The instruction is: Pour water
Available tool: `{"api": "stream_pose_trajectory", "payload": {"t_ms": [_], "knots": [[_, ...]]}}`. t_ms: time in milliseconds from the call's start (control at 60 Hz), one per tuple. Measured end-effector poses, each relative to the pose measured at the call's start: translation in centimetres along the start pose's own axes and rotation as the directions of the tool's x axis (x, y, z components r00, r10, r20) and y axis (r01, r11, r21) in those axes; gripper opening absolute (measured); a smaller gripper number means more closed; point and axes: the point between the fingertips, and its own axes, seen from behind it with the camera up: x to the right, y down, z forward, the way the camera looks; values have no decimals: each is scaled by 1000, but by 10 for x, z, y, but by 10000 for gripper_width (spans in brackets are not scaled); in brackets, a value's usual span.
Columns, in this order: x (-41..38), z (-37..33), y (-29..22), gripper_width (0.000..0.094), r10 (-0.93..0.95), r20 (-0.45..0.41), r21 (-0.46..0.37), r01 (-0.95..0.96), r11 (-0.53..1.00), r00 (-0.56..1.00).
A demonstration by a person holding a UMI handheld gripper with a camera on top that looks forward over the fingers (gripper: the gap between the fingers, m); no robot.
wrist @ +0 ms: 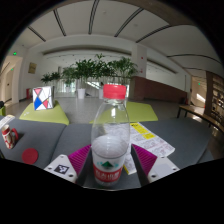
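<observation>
Gripper view. My gripper [110, 165] holds a clear plastic water bottle with a red cap and a red-and-white label [110, 135] upright between its two fingers; both magenta pads [77, 160] press against the bottle's lower sides, pinching it. Beneath the bottle lies a grey table [185, 135]. Just right of the bottle rests a yellow-and-white printed leaflet [152, 138]. To the bottle's left lies a small red cap [30, 155]. Beyond the bottle stand green potted plants [92, 70].
</observation>
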Motion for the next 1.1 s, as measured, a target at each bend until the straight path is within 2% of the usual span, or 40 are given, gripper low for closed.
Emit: {"api": "stream_pose_trajectory", "payload": {"t_ms": [67, 100, 283, 417, 533, 600, 733, 833, 933, 967, 1100], "knots": [[-2, 11, -2, 557, 4, 15, 9, -4, 1000, 1000], [-2, 16, -4, 549, 1, 17, 16, -2, 1000, 1000], [0, 10, -8, 334, -3, -16, 23, 4, 1000, 1000], [9, -8, -39, 331, -92, -104, 51, 98, 994, 990], [6, -32, -107, 331, -268, -210, 109, 295, 949, 940], [-21, -47, -150, 333, -380, -284, 143, 431, 891, 880], [-86, -84, -243, 332, -617, -447, 196, 744, 639, 648], [-159, -100, -285, 330, -731, -539, 186, 906, 381, 418], [-226, -87, -287, 329, -785, -585, 152, 978, 140, 203], [-252, -102, -291, 329, -793, -598, 127, 990, 53, 119], [-320, -93, -264, 329, -766, -620, 58, 965, -257, -167]]}}
